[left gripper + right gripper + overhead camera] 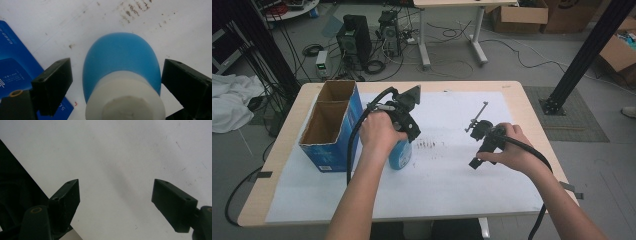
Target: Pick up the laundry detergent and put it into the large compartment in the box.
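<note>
Overhead, the left gripper (117, 82) brackets a blue plastic bottle with a white cap (122, 72) standing beside the blue cardboard box (332, 125), jaws apart, apparently not yet touching. Next: close squarely. The right gripper (116, 200) idles open.

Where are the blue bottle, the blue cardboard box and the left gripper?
blue bottle (120, 57): left gripper view, its rounded blue body.
blue cardboard box (328, 160): high view, its near outer wall.
left gripper (117, 75): left gripper view, midway between fingertips.
</note>
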`<state>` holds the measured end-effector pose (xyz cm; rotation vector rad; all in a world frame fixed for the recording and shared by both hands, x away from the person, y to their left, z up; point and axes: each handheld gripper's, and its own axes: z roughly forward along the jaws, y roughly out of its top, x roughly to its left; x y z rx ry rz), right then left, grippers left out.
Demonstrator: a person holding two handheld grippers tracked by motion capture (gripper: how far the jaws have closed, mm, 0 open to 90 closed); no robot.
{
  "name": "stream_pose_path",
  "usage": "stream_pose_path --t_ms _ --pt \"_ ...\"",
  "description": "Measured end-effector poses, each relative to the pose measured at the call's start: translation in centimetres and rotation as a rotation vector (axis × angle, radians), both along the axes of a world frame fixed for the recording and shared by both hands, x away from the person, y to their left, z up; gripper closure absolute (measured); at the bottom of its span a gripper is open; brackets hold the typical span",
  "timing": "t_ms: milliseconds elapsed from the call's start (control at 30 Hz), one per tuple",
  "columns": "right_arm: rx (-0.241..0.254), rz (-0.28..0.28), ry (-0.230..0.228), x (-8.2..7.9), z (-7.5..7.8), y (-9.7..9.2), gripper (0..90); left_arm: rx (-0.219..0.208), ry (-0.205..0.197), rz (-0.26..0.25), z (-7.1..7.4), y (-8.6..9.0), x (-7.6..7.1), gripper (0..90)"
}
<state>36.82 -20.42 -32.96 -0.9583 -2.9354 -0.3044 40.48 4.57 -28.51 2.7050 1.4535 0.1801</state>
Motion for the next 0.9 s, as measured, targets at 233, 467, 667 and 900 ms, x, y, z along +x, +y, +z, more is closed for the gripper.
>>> stream_pose_path --t_ms 233,467,667,900 --pt "0.002 -0.003 -0.001 0.01 0.15 -0.05 22.7 0.009 0.003 -0.002 -0.11 -0.01 0.02 14.5" --pt "0.001 -0.003 0.001 0.01 0.12 -0.06 22.7 0.009 0.003 0.005 -0.33 0.07 0.05 15.6" --pt "0.001 -0.006 0.005 0.02 0.18 0.02 22.7 0.008 0.004 0.008 -0.48 0.1 0.11 16.3" --pt "0.0 -0.009 0.004 0.02 0.21 0.01 22.8 0.008 0.006 0.012 -0.56 0.16 0.13 19.0"
